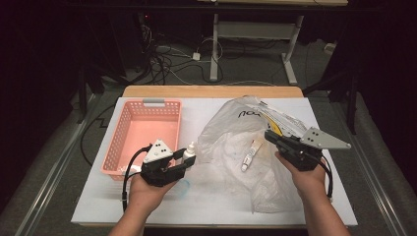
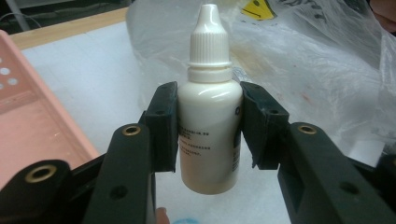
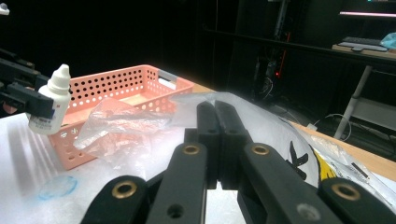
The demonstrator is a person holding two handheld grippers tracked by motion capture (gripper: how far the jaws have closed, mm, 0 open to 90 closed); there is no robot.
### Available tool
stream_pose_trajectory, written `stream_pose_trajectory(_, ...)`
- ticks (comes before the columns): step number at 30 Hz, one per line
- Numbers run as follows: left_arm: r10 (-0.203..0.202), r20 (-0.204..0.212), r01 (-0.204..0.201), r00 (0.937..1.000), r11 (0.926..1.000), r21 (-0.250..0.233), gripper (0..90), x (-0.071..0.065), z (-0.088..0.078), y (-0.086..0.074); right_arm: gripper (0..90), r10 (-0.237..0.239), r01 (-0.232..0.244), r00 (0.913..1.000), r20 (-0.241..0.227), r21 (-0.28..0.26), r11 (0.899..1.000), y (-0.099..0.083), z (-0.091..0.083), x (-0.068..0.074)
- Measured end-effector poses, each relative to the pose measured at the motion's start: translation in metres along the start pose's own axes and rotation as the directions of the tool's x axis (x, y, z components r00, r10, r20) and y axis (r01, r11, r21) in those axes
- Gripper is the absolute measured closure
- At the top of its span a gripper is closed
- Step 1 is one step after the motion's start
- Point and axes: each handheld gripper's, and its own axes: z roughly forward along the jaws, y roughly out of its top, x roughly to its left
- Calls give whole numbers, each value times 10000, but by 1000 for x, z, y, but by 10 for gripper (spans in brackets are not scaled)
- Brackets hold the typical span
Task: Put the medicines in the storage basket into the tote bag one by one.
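A white dropper bottle [image 2: 208, 121] with a pointed cap stands upright between the jaws of my left gripper [image 2: 208, 126], which is shut on its body. In the high view this gripper [image 1: 188, 160] holds the bottle [image 1: 189, 151] above the white table, between the pink basket [image 1: 123, 142] and the clear plastic bag [image 1: 231, 142]. My right gripper [image 3: 215, 112] has its jaws pressed together, and the bag's film [image 3: 261, 121] peaks at their tips as if pinched there. From above, that gripper [image 1: 268, 134] sits at the bag's right edge. A small tube [image 1: 250, 155] lies inside the bag.
The pink basket [image 3: 121, 86] is perforated, with a grey handle at its far end. A faint blue ring mark [image 3: 58, 186] is on the table near its corner. The white table surface [image 1: 206, 196] has a wooden edge at the back; cables and desk legs lie beyond.
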Motion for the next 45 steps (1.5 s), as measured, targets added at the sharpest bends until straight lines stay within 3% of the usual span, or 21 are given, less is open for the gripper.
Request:
stream_pose_trajectory(14, 588, 664, -607, 9961, 9978, 272, 583, -29, 21, 1, 900, 77, -77, 10000, 8, 66, 9999, -1, 1, 0)
stream_pose_trajectory(26, 1064, 945, -1129, 9898, 9913, 670, 582, -56, 64, 12, 900, -40, 40, 10000, -76, 48, 10000, -1, 4, 2)
stream_pose_trajectory(35, 1487, 526, -1526, 9875, 9851, 798, 582, -64, 98, 24, 900, -31, 31, 10000, -71, 24, 10000, 0, 4, 3)
stream_pose_trajectory(40, 1519, 128, -1524, 9883, 9841, 916, 581, -65, 120, 29, 900, -39, 39, 9999, -114, -13, 10000, 1, 5, 2)
stream_pose_trajectory(45, 1423, 60, -1423, 9898, 9861, 860, 581, -64, 141, 30, 900, -30, 29, 10000, -95, -37, 10000, 1, 4, 2)
